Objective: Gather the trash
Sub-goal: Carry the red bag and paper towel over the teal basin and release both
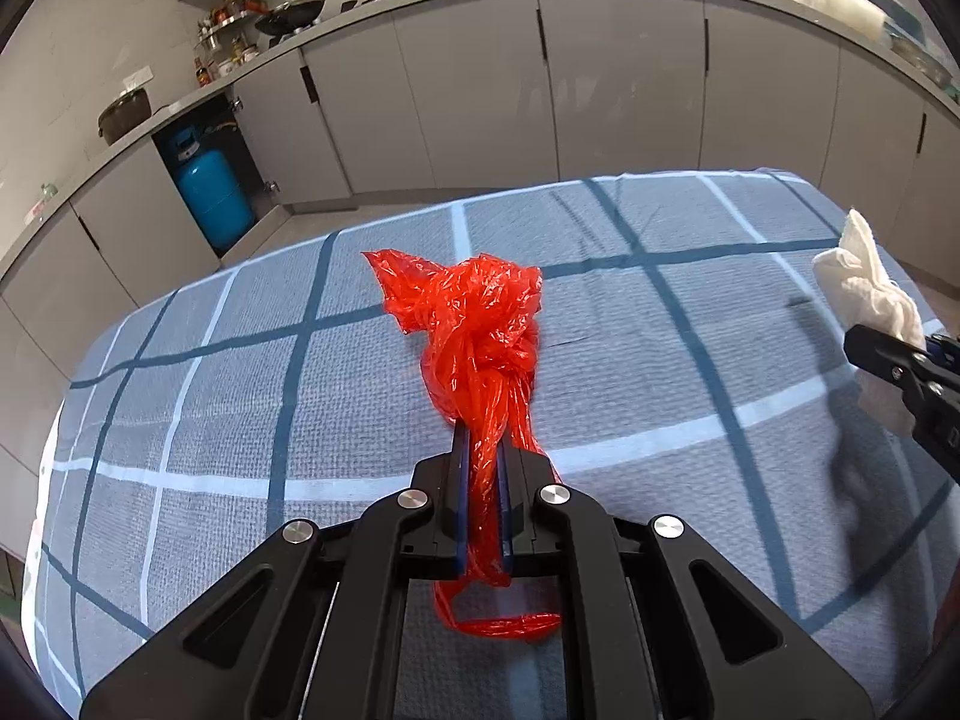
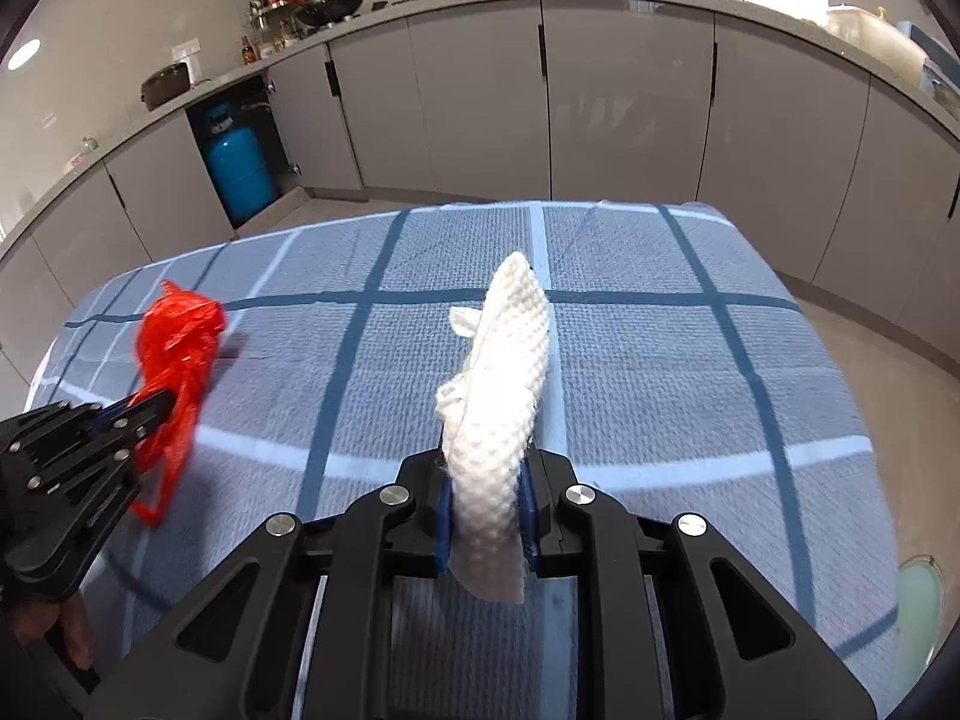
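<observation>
My left gripper (image 1: 481,438) is shut on a crumpled red plastic bag (image 1: 474,324), held above the blue checked tablecloth (image 1: 240,396); a loop of the bag hangs behind the jaws. My right gripper (image 2: 487,462) is shut on a white paper towel (image 2: 501,372) that stands up between the jaws, above the cloth (image 2: 660,372). The left gripper (image 2: 162,405) with the red bag (image 2: 177,336) shows at the left of the right wrist view. The right gripper (image 1: 888,354) with the towel (image 1: 864,282) shows at the right edge of the left wrist view.
Grey kitchen cabinets (image 1: 480,90) and a counter run behind the table. A blue gas cylinder (image 1: 213,192) stands in an open cabinet at left. A pale green round object (image 2: 921,600) lies beyond the table's right edge, low down.
</observation>
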### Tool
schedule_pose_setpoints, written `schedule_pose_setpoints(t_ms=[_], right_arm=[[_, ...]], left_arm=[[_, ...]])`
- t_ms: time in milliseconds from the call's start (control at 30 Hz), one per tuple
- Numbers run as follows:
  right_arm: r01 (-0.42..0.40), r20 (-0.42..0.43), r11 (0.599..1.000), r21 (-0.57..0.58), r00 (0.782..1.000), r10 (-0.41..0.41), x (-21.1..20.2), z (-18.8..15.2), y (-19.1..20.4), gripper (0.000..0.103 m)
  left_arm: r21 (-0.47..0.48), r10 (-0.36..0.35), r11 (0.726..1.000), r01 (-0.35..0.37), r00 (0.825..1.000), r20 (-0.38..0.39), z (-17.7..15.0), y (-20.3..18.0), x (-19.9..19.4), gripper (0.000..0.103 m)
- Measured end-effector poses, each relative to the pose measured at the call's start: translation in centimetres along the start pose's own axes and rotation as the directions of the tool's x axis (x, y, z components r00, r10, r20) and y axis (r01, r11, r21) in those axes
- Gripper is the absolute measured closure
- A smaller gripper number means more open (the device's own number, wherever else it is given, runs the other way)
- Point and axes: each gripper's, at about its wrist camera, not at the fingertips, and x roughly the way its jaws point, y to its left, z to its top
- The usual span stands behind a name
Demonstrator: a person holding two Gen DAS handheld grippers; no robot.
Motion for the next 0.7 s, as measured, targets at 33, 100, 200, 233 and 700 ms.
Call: schedule_pose_setpoints(t_ms=[33, 100, 200, 233, 700], right_arm=[[-0.004, 0.005, 1.000, -0.001, 1.000, 0.004, -0.7, -0.2, -0.1, 0.084], [-0.005, 0.015, 1.000, -0.005, 1.000, 0.005, -1.8, -0.6, -0.3, 0.084], [-0.008, 0.029, 1.000, -0.002, 1.000, 0.008, -3.5, -1.2, -0.7, 0.084], [-0.009, 0.036, 1.000, 0.002, 0.999, 0.009, -4.1, -1.4, -0.9, 0.084], [0.016, 0.083, 0.999, 0.041, 0.996, -0.019, -10.5, -5.0, -4.5, 0.084]], left_arm=[[0.003, -0.003, 1.000, 0.003, 1.000, 0.003, 0.0, -0.2, -0.3, 0.095], [0.014, -0.009, 1.000, 0.009, 1.000, 0.015, 0.0, -0.8, -1.1, 0.095], [0.031, -0.022, 0.999, 0.021, 0.999, 0.028, 0.0, -1.8, -2.3, 0.095], [0.037, -0.026, 0.999, 0.025, 0.999, 0.032, 0.0, -2.1, -2.6, 0.095], [0.145, -0.131, 0.982, 0.119, 0.989, 0.074, -0.7, -8.9, -7.5, 0.095]])
